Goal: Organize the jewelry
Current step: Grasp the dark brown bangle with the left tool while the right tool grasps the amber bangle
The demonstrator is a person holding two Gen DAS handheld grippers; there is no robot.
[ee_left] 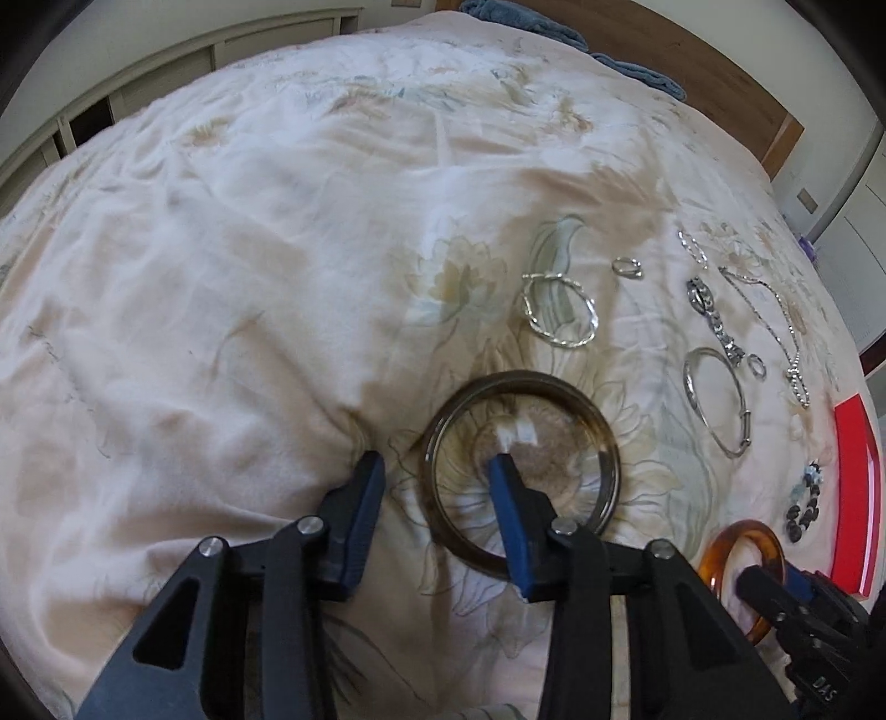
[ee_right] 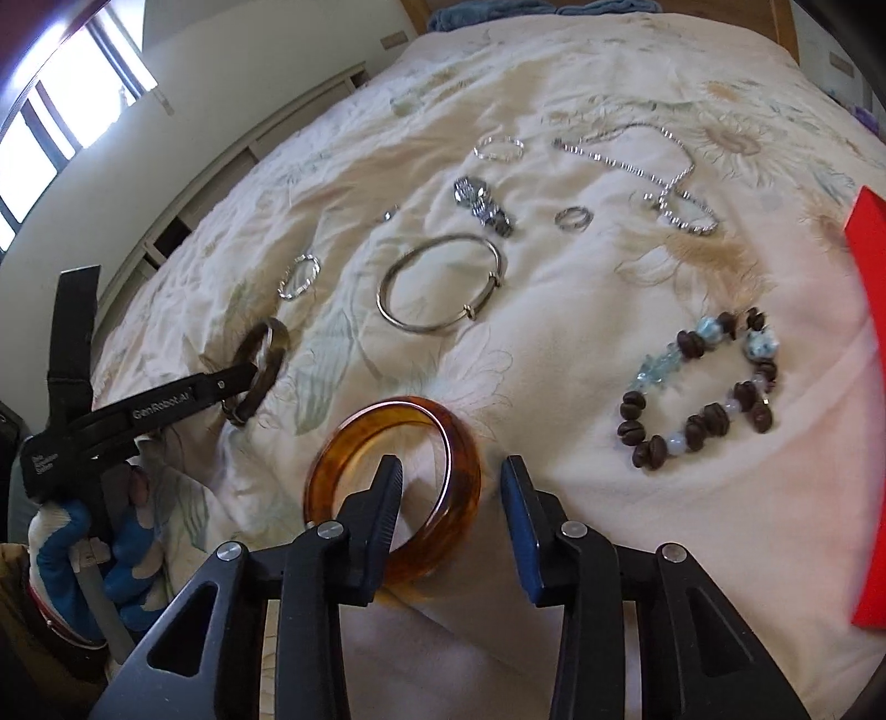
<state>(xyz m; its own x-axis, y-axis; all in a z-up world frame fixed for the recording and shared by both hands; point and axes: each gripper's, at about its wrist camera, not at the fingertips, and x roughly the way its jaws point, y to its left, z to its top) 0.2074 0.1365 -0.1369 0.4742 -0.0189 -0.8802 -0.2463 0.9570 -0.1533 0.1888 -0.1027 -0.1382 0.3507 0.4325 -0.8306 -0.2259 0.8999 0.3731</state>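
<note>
Right wrist view: translucent amber bangle (ee_right: pixel 393 493) straddled by unclenched right gripper (ee_right: pixel 451 482) jaws.

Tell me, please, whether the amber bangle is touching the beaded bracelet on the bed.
Apart. The right wrist view shows bare quilt between the amber bangle and the beaded bracelet, a plain gap.

Cream floral bedspread (ee_left: pixel 249 266) rumpled across the bed, wooden headboard (ee_left: pixel 692 72) at the far end, blue towels (ee_left: pixel 520 22) against it, pale low shelving (ee_right: pixel 221 188) beside the bed, bright window (ee_right: pixel 61 111)
</note>
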